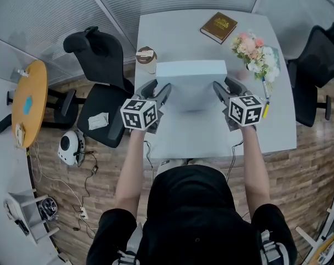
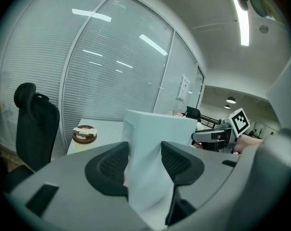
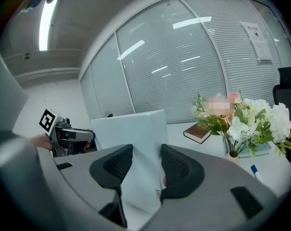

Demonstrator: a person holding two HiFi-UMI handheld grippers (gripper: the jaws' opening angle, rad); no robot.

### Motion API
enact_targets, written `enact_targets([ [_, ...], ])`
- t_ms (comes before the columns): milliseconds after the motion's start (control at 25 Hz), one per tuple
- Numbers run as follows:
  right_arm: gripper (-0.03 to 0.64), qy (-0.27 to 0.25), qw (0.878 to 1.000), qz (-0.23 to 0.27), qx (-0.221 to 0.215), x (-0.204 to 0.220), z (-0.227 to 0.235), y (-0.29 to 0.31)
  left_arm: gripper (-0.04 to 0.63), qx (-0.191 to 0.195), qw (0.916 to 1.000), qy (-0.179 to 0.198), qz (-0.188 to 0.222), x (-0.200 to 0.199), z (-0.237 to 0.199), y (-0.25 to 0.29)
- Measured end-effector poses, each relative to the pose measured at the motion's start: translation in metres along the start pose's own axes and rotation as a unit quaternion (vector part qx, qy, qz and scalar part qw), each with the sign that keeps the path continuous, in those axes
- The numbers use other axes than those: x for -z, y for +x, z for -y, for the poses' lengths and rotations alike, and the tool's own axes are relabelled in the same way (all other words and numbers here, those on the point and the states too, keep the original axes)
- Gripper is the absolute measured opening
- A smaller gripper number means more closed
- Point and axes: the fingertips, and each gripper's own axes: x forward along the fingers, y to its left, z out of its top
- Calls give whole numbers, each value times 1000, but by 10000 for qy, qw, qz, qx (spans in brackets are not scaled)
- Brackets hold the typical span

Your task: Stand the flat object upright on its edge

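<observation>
**Both grippers clamped on the box, one at each end**

The white box (image 1: pixel 191 87) sits between your two grippers over the grey table (image 1: pixel 172 32). Its broad face is turned towards you and a long narrow side is on top. Whether its bottom edge touches the table cannot be told.

Your left gripper (image 2: pixel 144 160) is clenched on the box's (image 2: pixel 150 143) left end, with a ribbed pad pressing each side. Your right gripper (image 3: pixel 140 165) grips the box's (image 3: pixel 135 143) right end the same way.

Beyond the left jaws and off to their left, a lidded cup (image 2: pixel 84 134) stands on the table. A black chair (image 2: pixel 34 124) is further left.

Past the right jaws and off to their right stands a bunch of flowers (image 3: pixel 246 124). A brown book (image 3: pixel 199 133) lies behind it.
</observation>
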Motion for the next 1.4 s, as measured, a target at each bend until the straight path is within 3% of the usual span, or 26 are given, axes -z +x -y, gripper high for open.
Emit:
enact_targets([
  [1400, 206, 25, 9998, -18, -207, 24, -16, -27, 230, 3, 10000, 38, 30, 28, 17, -24],
])
